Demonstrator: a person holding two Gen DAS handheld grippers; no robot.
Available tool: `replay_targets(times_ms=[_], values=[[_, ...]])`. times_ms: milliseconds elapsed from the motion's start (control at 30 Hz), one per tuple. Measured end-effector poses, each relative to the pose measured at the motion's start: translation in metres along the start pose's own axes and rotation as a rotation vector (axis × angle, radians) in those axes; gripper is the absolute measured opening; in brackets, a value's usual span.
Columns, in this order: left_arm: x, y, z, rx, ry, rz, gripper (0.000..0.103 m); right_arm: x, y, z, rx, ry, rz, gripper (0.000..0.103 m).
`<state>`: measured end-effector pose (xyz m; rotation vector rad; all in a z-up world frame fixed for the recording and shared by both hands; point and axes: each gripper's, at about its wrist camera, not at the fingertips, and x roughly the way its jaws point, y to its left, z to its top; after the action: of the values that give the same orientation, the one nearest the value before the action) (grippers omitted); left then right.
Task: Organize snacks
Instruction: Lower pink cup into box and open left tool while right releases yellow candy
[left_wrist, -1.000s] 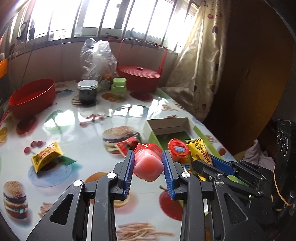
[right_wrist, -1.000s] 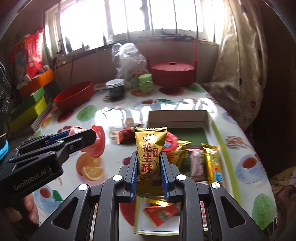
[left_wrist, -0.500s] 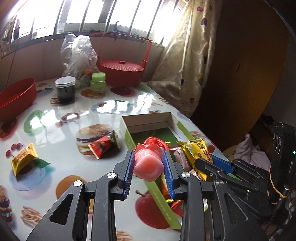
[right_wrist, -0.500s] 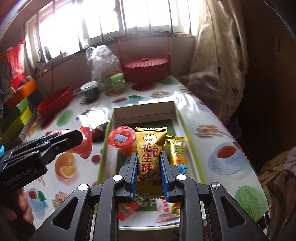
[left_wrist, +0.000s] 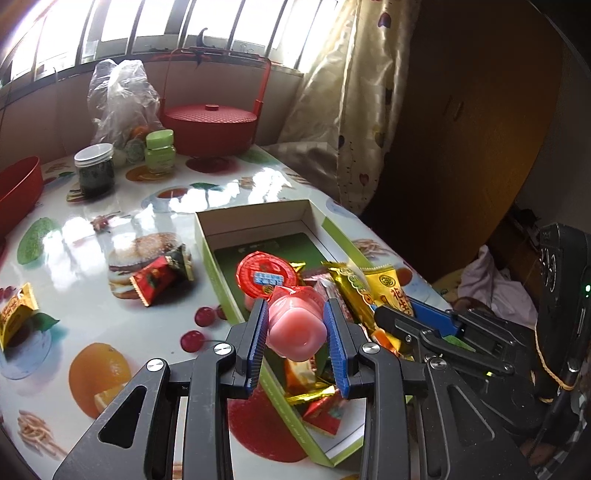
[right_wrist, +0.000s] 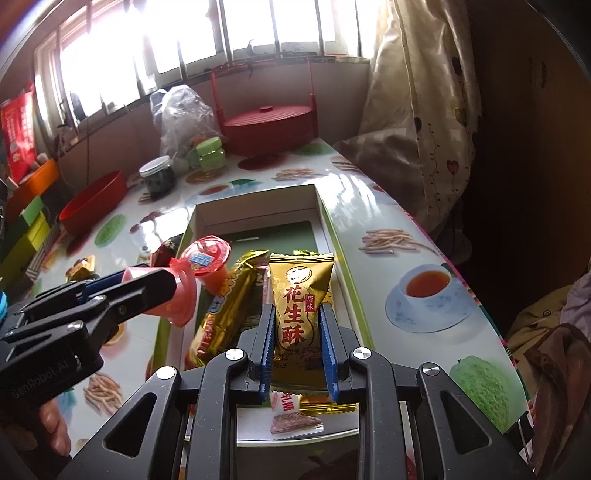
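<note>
Grippers both loaded, held over the open box (left_wrist: 255, 216) on the fruit-print table (left_wrist: 92, 306). Left gripper (left_wrist: 295, 332) was clamped on a pink jelly cup (left_wrist: 295, 325), blue pads pressing its two sides, cup lying tilted with its red foil lid (left_wrist: 291, 291) facing away. It hung over the near left wall of the box. Right gripper (right_wrist: 297, 341) was closed narrow on a gold peanut-candy packet (right_wrist: 299, 295), packet upright, red characters facing the camera, held above the box's near half.

Inside the box: a red-lidded jelly cup (left_wrist: 266, 277) toward the left wall, a long gold wrapper (right_wrist: 225, 306) beside it, more small wrapped sweets (left_wrist: 325, 410) piled at the near end. Far end of the box was bare green floor.

Outside the box, left of it, a red wrapped candy (left_wrist: 155, 277) lay on a burger print; a yellow packet (left_wrist: 14, 317) sat well apart at the left edge. Far side of the table: red lidded basket with tall handle (left_wrist: 210, 125), clear plastic bag (left_wrist: 118, 99), dark jar (left_wrist: 94, 170), green jar (left_wrist: 159, 151), red tub (right_wrist: 94, 206). A person's fingers (right_wrist: 55, 428) showed under the left gripper's handle.
</note>
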<state>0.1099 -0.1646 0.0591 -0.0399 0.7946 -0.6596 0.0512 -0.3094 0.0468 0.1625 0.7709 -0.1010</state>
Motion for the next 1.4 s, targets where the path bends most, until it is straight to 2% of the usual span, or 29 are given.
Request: replay_targets(times_ms=[633,1400], values=[[0.014,-0.018,-0.011,0.039,0.035,-0.004,0.032,0.008,-0.014,-0.011,0.013,0.029,-0.01,0.022],[0.014,-0.014,-0.012,0.016,0.046,-0.003,0.032,0.012,-0.009,-0.014,0.009,0.025,0.019,0.022]])
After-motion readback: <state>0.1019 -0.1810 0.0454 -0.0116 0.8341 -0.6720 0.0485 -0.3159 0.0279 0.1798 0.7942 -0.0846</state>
